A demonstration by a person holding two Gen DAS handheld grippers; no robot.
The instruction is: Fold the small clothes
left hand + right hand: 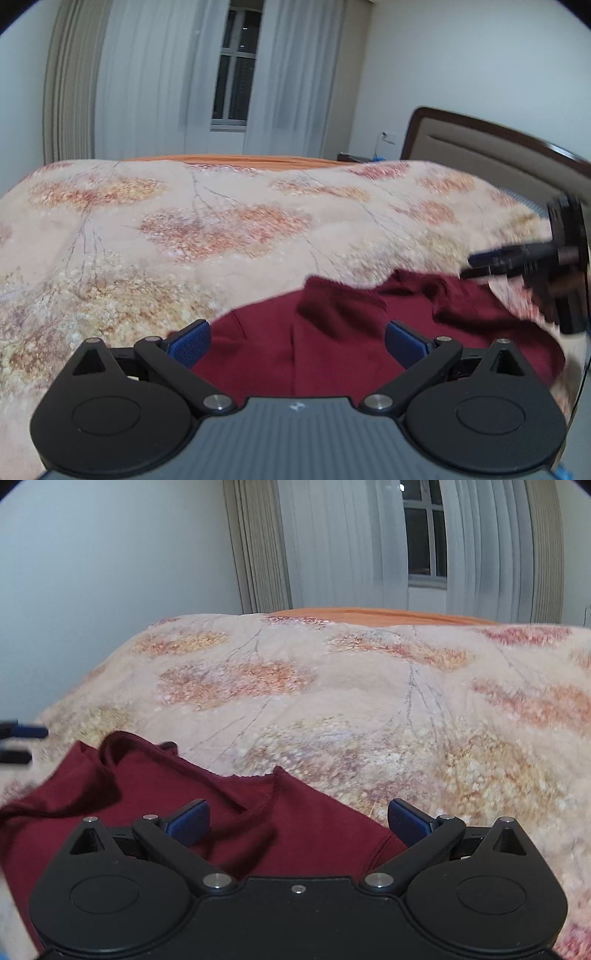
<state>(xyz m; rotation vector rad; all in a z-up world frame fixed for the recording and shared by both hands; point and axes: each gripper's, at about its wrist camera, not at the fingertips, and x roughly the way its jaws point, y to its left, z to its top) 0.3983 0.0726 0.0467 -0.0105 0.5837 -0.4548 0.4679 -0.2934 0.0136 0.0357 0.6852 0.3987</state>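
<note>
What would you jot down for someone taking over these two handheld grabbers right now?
Left gripper: jaws wide open, holding nothing.
Right gripper: jaws wide open, holding nothing.
Dark red garment: lies rumpled on the floral bedspread, directly in front of both grippers, one edge flopped over.
Done: no neat fold shows yet.
Left: flatten it, then fold it.

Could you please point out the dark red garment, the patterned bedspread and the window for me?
Dark red garment (314, 823): right wrist view, flat middle of the fabric.
Patterned bedspread (221, 221): left wrist view, an orange leaf patch.
Window (236, 70): left wrist view, the glass panes between curtains.
</note>
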